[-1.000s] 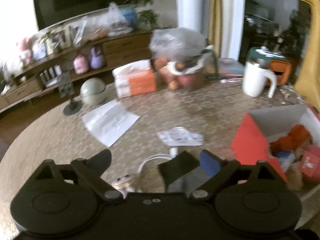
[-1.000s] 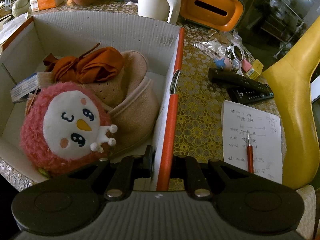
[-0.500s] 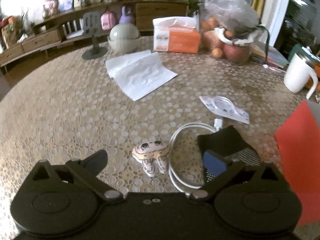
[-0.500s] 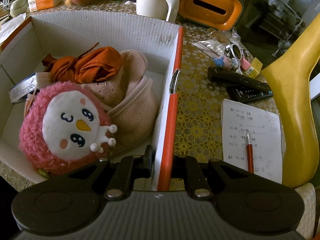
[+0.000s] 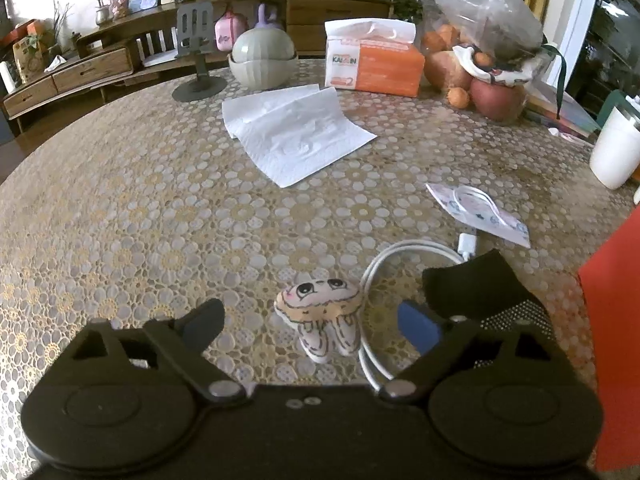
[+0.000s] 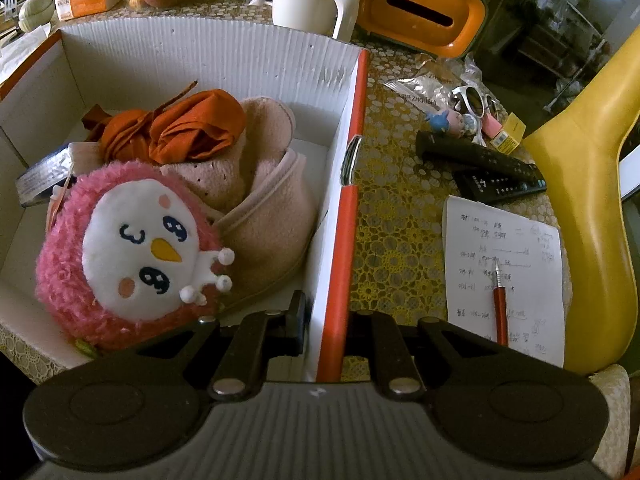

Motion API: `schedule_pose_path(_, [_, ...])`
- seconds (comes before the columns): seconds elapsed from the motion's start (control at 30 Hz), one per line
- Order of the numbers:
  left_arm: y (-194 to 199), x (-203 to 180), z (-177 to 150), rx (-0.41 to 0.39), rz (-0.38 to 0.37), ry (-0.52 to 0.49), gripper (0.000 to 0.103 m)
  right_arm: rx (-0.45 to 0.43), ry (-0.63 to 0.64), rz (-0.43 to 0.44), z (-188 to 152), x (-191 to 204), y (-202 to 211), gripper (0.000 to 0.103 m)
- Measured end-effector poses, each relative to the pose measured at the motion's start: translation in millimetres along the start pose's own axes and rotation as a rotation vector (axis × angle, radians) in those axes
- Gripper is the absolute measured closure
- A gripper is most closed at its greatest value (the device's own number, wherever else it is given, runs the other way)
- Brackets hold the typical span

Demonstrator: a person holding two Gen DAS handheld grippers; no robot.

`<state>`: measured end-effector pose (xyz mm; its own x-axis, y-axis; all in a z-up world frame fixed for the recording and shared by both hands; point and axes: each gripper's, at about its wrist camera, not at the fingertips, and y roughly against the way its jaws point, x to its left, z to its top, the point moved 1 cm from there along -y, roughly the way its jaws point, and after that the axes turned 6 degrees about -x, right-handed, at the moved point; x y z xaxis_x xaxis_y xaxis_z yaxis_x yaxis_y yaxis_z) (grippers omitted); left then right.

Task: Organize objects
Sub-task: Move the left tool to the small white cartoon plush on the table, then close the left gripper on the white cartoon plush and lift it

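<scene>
A round table (image 5: 132, 184) under a patterned lace cloth fills the left wrist view, and on its right side stands an open cardboard box (image 6: 224, 56), white inside and orange-red outside, whose right wall is pinched between the closed fingers of the right gripper (image 6: 326, 326), one finger inside the box and one outside. In the box lie a beige fleece slipper (image 6: 260, 200), a round pink plush bird (image 6: 132, 256) in the near left part resting against the slipper, and a crumpled orange cloth (image 6: 188, 128) on top toward the back. Outside the box to the right lie a handwritten note sheet (image 6: 504, 276) with a red pen (image 6: 500, 312) on it, and beyond it two black remote controls (image 6: 488, 168). At the far side of the table an orange tissue pack (image 5: 372, 60) stands, with an unfolded white tissue (image 5: 296, 132) lying flat in front of it. Nearer, a black sock (image 5: 480, 292) lies beside a coiled white cable (image 5: 396, 252). The left gripper (image 5: 312, 320) hangs low over the cloth, its jaws wide but closing, with a small tooth-shaped plush toy (image 5: 324, 312) lying on the table between the fingertips, neither pad touching it, and the cable loop just beside the toy on the right
</scene>
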<state>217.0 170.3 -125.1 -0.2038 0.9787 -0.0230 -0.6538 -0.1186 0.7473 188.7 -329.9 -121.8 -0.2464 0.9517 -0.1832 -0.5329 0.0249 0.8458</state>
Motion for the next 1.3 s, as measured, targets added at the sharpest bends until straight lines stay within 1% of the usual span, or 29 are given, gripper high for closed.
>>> schedule_pose_path(0.1, [-1.7,1.5,-0.6,-0.002,0.004,0.003,0.014,0.003,0.0,-0.001,-0.1,0.1,-0.7,0.089])
schedule_pose_path(0.2, [-1.9,2.2,-1.1,-0.005,0.004,0.008,0.019,0.002,0.0,-0.001,0.3,0.3,-0.7,0.089])
schedule_pose_path(0.3, [-2.0,2.3,-1.5,0.0,0.002,0.01,0.027,0.002,0.0,-0.001,0.2,0.2,-0.7,0.089])
schedule_pose_path(0.4, [-1.5,1.3,-1.4,-0.001,-0.007,0.006,0.036,0.002,0.0,-0.001,0.2,0.4,-0.7,0.089])
schedule_pose_path(0.47, [-0.8,1.6,-1.3,-0.004,-0.008,0.007,0.046,0.002,0.0,-0.001,0.2,0.3,-0.7,0.089])
schedule_pose_path(0.53, [-0.2,3.0,-0.7,-0.004,-0.006,0.017,0.047,0.002,0.0,-0.001,0.2,0.3,-0.7,0.089])
schedule_pose_path(0.6, [0.6,4.0,-0.7,-0.006,-0.009,0.02,0.052,0.002,0.0,-0.001,0.2,0.3,-0.6,0.089])
schedule_pose_path(0.73, [4.2,3.0,-0.5,-0.017,-0.033,0.011,0.068,0.001,0.0,-0.001,-0.3,-0.1,-0.4,0.089])
schedule_pose_path(0.77, [5.1,1.9,-0.5,-0.018,-0.036,0.005,0.069,0.002,0.0,-0.001,0.3,0.3,-0.6,0.089])
schedule_pose_path(0.87, [6.6,-1.3,-0.6,-0.02,-0.033,-0.021,0.071,0.002,0.0,-0.001,0.3,0.2,-0.5,0.089])
schedule_pose_path(1.0, [6.8,0.4,-1.0,-0.018,-0.04,-0.013,0.071,0.002,0.0,-0.001,0.0,0.2,-0.8,0.089])
schedule_pose_path(1.13, [6.8,1.7,-1.8,-0.014,-0.046,-0.011,0.068,0.003,0.0,0.0,-0.6,0.0,-1.3,0.089])
schedule_pose_path(1.2, [5.7,1.3,-2.7,-0.008,-0.051,-0.015,0.064,0.004,-0.002,-0.001,-0.3,0.2,-2.0,0.089])
schedule_pose_path(1.3, [4.5,-1.1,-4.7,-0.005,-0.057,-0.025,0.062,0.006,-0.004,-0.002,-0.1,0.4,-2.7,0.089])
